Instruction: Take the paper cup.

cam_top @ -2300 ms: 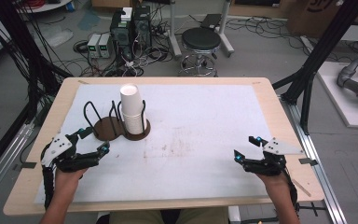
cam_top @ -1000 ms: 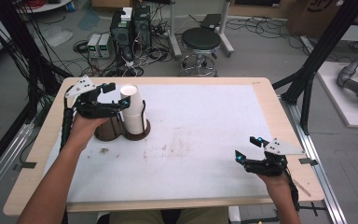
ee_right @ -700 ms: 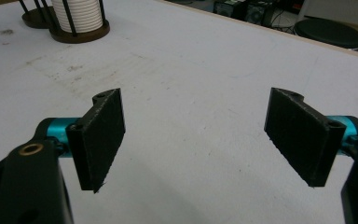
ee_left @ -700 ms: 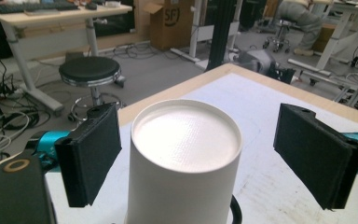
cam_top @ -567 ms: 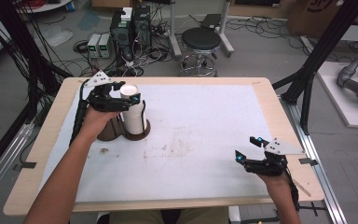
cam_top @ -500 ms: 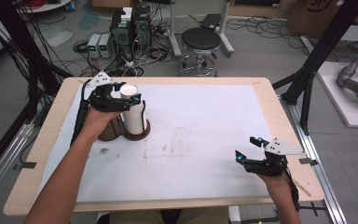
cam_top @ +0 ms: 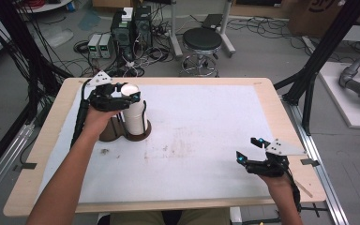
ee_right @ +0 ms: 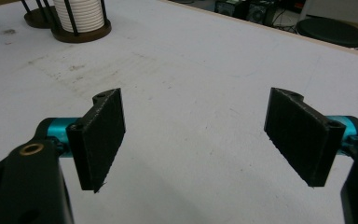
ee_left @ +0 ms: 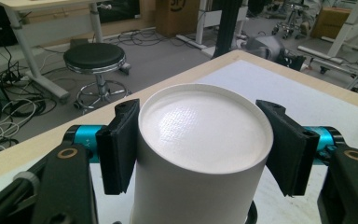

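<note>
— What's the left gripper point(cam_top: 130, 97) doing over there?

— Its jaws have just been closing, and now both pads press the sides of the top cup point(ee_left: 200, 154), clamped on it. The cup sits upside down on the stack point(cam_top: 134, 115), flat white bottom facing up.

— Where's the stack?

— At the far left of the table point(cam_top: 42, 145), in a holder point(cam_top: 124, 133) with a round brown base and thin black rods rising around the cups. A second round base sits just beside it, touching or nearly so; I can't tell which.

— And the right gripper point(cam_top: 251, 151)?

— Down at the near right corner, jaws held wide apart with nothing between them, just over the sheet point(cam_top: 206, 136).

— What's the surface like?

— Pale wood, with a white sheet over most of it, leaving a wooden border. The sheet has brownish smudges and scuffs near the middle and a small dark spot close to the left forearm.

— The room?

— Grey floor, cluttered. A black round stool point(cam_top: 202, 40) on a chrome base stands beyond the far edge, with computer boxes point(cam_top: 130, 26) and tangled cables to its left. Black frame posts flank the table, and a cardboard box point(cam_top: 316, 14) sits at far right.
</note>
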